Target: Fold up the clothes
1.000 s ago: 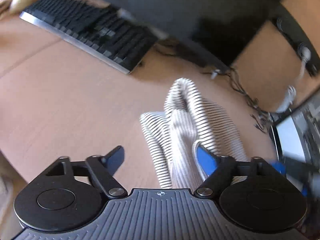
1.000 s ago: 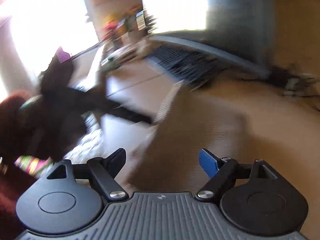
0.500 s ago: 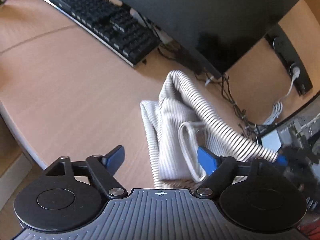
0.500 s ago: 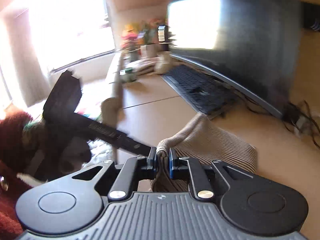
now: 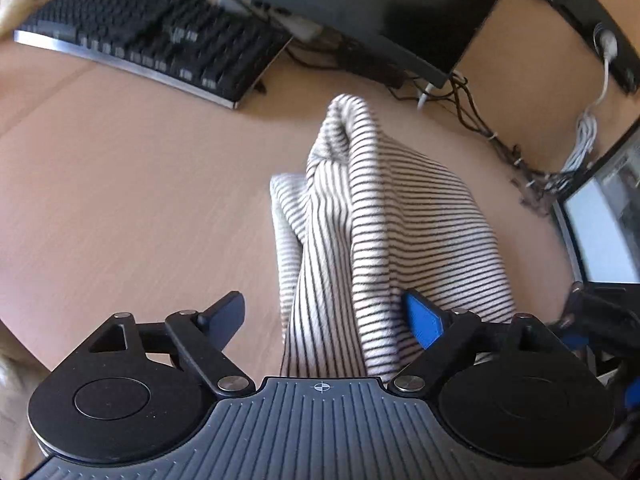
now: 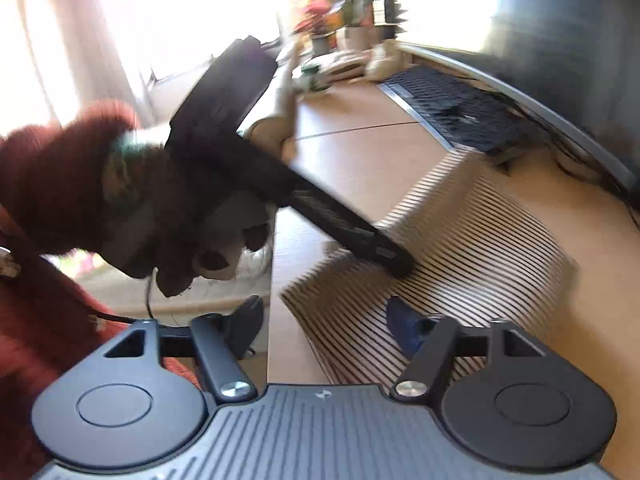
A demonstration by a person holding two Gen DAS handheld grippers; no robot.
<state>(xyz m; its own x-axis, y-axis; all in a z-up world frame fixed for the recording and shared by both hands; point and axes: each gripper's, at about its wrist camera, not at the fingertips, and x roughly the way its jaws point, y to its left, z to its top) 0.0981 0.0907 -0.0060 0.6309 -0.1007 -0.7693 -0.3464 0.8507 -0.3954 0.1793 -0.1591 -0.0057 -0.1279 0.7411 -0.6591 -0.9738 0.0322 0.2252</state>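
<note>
My right gripper (image 6: 324, 320), clenched on the striped garment (image 5: 392, 220) half a second ago, has now released it, my left gripper (image 5: 324, 312) gapes too, and the cloth sits bunched, seemingly part-folded, near the desk's (image 5: 120, 200) front edge.

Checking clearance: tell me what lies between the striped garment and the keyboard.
Only bare desk separates the striped garment from the keyboard, per the left wrist view.

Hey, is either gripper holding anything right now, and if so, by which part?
Nothing is held: the left gripper and right gripper are both open over the striped garment.
</note>
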